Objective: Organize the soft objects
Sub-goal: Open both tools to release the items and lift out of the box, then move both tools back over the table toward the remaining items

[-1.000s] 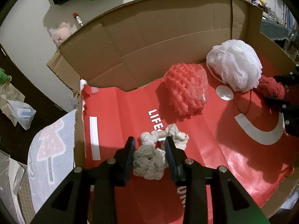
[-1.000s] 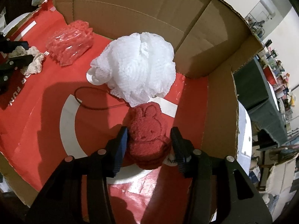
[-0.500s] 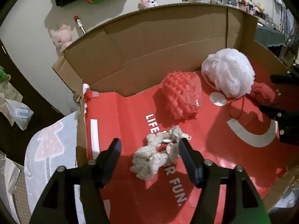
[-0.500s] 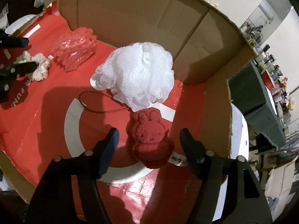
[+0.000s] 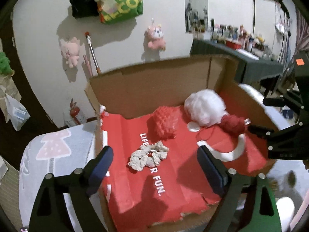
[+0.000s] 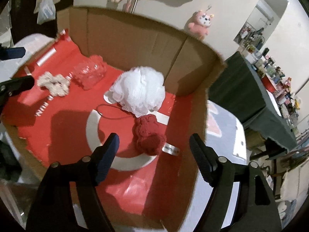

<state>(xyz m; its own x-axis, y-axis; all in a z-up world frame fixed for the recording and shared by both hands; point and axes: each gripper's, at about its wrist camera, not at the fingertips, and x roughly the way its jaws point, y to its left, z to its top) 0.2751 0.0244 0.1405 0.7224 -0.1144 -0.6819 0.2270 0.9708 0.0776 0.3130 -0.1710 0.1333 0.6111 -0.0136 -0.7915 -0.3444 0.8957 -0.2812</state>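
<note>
Nearest the left wrist camera, the left tongs [image 5: 153, 166] stand spread wide and empty above the near edge of the cardboard box [image 5: 154, 81]; a second ago they were clamped around the cream knitted rope toy [image 5: 147, 156], and half a second ago they had only begun to part. They now sit higher and further back, so more of the room shows over the box wall. The rope toy lies released on the red liner [image 5: 135, 183], between the printed words, just as it lay half a second ago.

The right tongs [image 6: 154, 150] are likewise released and hold nothing. A second ago their fingers closely flanked the dark red bunny plush [image 6: 148, 135]; now they are pulled back and apart, with the plush lying free on the white ring print, its label sticking out to the right.

Beyond the rope toy sits the red foam net sleeve [image 5: 166, 123], near the back wall of the box. To its right the white bath pouf [image 5: 204, 108] touches the bunny plush, unmoved, with its thin cord looped on the liner.

Further off, a pink plush [image 5: 155, 36] and a green bag [image 5: 123, 2] hang on the wall, newly in view at this height.
</note>
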